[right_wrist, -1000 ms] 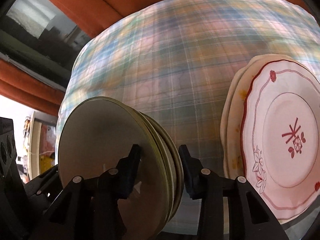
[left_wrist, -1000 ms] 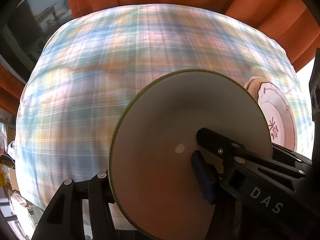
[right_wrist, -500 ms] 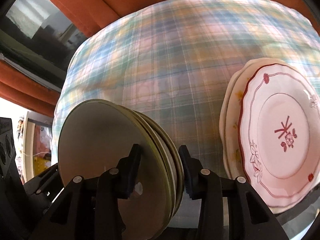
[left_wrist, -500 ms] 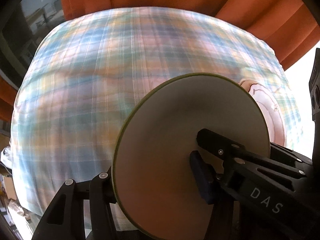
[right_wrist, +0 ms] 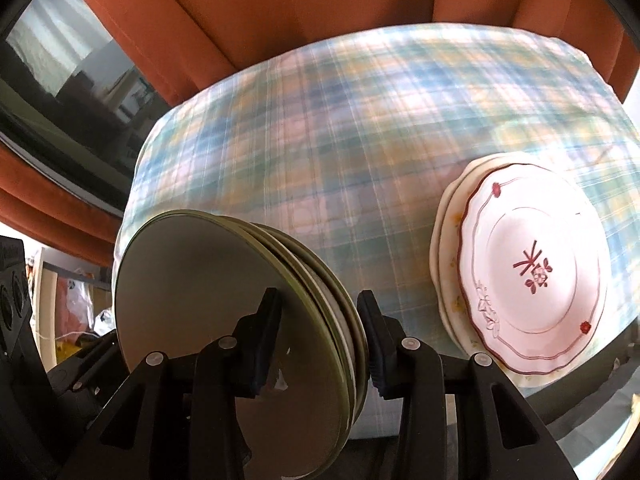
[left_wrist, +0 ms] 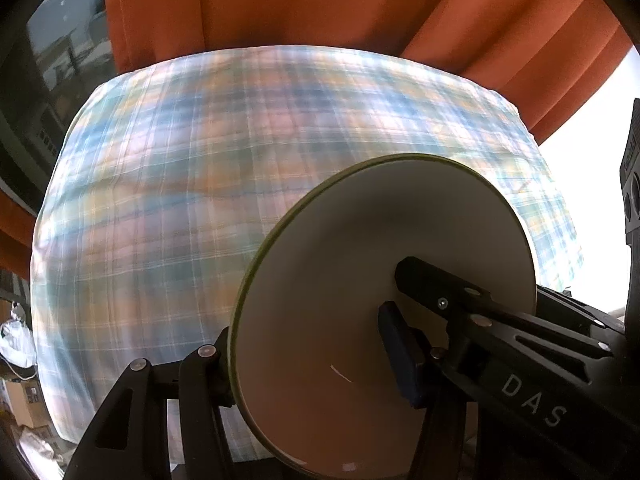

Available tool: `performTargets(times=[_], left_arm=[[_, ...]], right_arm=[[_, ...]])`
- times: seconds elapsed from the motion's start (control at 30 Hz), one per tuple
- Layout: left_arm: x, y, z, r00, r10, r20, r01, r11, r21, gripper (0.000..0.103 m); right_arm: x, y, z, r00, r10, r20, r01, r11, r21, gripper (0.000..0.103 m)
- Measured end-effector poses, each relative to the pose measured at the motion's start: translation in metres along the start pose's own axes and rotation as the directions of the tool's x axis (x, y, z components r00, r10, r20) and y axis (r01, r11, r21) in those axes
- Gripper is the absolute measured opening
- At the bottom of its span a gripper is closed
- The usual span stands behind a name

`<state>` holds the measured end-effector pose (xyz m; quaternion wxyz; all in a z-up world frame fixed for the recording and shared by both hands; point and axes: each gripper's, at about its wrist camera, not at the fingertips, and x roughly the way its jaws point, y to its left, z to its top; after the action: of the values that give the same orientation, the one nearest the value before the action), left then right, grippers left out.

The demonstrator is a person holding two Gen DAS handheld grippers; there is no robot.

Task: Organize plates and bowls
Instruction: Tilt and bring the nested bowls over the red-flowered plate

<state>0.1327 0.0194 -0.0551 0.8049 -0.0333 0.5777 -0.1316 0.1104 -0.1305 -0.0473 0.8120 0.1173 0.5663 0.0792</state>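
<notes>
A stack of green-rimmed plates [left_wrist: 380,260] hangs tilted on edge above the checked tablecloth [left_wrist: 180,200]. My left gripper [left_wrist: 312,340] is shut on it, the blue pad pressing the pale top face and the other finger behind the rim. In the right wrist view the same stack [right_wrist: 192,288] shows several rims, and my right gripper [right_wrist: 318,312] is shut on it with a pad on each side. A pile of scalloped white plates with red flower trim [right_wrist: 528,268] lies flat on the cloth [right_wrist: 320,140] to the right of the stack.
Orange curtains [left_wrist: 320,8] hang behind the table, with a dark window [right_wrist: 60,60] to the left. The cloth's far and left parts hold nothing. Clutter and boxes [left_wrist: 16,396] sit on the floor past the table's left edge.
Both grippers have risen with the green-rimmed stack, so the table looks farther off. The flowered plates have dropped out of the left wrist view behind the stack.
</notes>
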Motion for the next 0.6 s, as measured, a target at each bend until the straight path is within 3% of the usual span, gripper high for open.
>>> performTargets(times=[0.2,0.6], left_arm=[[0.004,-0.010,0.002,1.000,0.018,0.018,-0.018,1.000,0.000,0.057],[0.015,-0.055,0.012,0.997,0.040,0.058,-0.036,0.997,-0.074,0.057]], right_arm=[[0.001,-0.011,0.000,1.000,0.022,0.008,-0.022,1.000,0.012,0.042],[-0.012,-0.052,0.023,0.999,0.048,0.017,-0.047,0.996,-0.077,0.042]])
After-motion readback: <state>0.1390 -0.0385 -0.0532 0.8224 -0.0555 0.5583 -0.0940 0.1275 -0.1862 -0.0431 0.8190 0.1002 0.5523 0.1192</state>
